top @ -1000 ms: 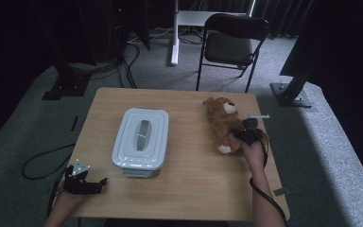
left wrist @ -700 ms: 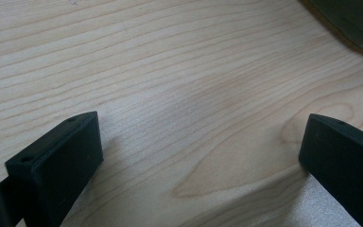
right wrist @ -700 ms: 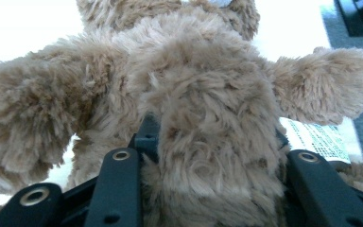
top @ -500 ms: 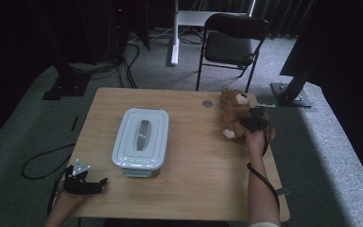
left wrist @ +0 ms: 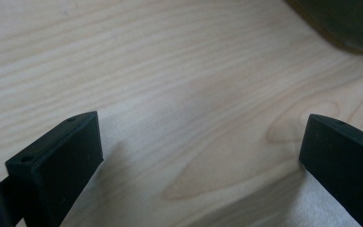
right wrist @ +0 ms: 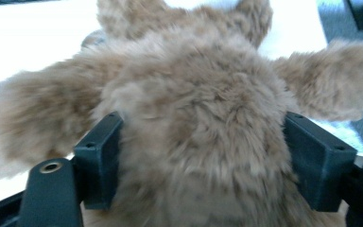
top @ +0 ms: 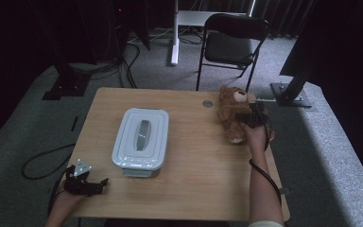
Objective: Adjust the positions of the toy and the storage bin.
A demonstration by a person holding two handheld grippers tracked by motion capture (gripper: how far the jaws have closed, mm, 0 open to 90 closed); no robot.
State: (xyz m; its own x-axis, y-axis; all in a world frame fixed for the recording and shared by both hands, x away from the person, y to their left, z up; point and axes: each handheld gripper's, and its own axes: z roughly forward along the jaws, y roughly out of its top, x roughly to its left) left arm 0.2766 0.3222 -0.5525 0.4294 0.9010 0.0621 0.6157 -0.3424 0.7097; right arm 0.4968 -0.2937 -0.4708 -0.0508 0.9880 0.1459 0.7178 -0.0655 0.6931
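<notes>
A brown teddy bear [top: 230, 111] sits at the far right edge of the wooden table [top: 194, 175], turned away from the person. My right gripper [top: 250, 118] is just behind its back. In the right gripper view the bear's furry back [right wrist: 194, 94] fills the gap of the right gripper [right wrist: 203, 156]; the jaws have just been opening and stand wide at its sides without squeezing the fur. My left gripper [top: 101, 182] rests low at the table's near left corner. Its own view shows the left gripper [left wrist: 201, 156] open over bare wood.
A pale grey lidded container [top: 142, 137] stands left of the table's middle. A small round grommet [top: 207, 103] sits in the tabletop near the far edge. A black folding chair [top: 234, 45] and a stand base [top: 290, 92] are on the carpet beyond the table.
The right hand carried the bear toward the table's far right edge, and its jaws have spread apart around the body. The left gripper has stayed put.
</notes>
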